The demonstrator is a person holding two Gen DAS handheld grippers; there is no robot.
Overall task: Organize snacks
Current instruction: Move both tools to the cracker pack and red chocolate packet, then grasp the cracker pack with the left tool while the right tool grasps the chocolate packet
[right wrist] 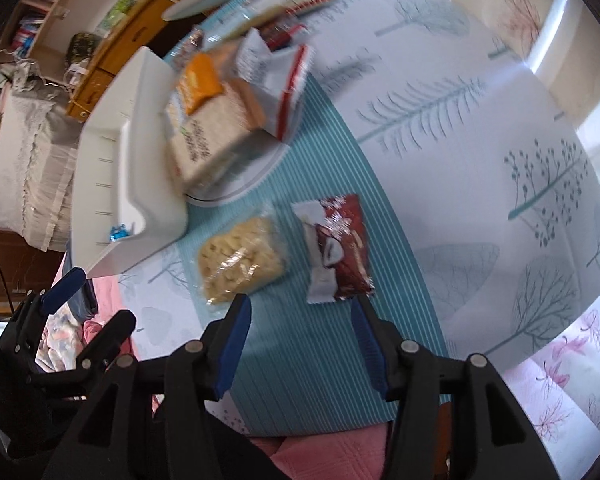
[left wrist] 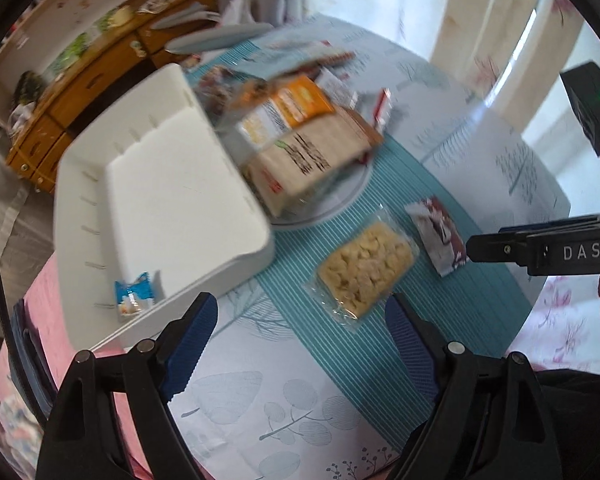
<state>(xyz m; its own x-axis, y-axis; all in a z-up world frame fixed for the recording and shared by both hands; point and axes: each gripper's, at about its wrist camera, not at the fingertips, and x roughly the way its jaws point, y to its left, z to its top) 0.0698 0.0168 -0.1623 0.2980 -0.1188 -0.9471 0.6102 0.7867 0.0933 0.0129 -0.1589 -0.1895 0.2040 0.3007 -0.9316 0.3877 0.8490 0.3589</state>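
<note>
A white bin (left wrist: 172, 196) (right wrist: 112, 184) stands at the left of the table with a small blue snack packet (left wrist: 134, 298) (right wrist: 120, 233) in its near corner. A clear pack of pale puffed snacks (left wrist: 366, 270) (right wrist: 240, 258) and a red-and-white packet (left wrist: 440, 236) (right wrist: 338, 248) lie on the teal striped mat (left wrist: 420, 320). A pile of snack packs (left wrist: 300, 136) (right wrist: 220, 108) sits on a white plate (left wrist: 340, 200) (right wrist: 236, 192). My left gripper (left wrist: 300, 332) is open and empty, near the puffed pack. My right gripper (right wrist: 300, 328) is open and empty, just short of the red packet.
The table has a tree-print cloth (right wrist: 480, 140). More packets (right wrist: 300, 0) lie at its far end. A wooden dresser (left wrist: 84, 92) and a bed (right wrist: 32, 160) stand beyond the bin. A pink floral cloth (right wrist: 560, 380) lies near the front right edge.
</note>
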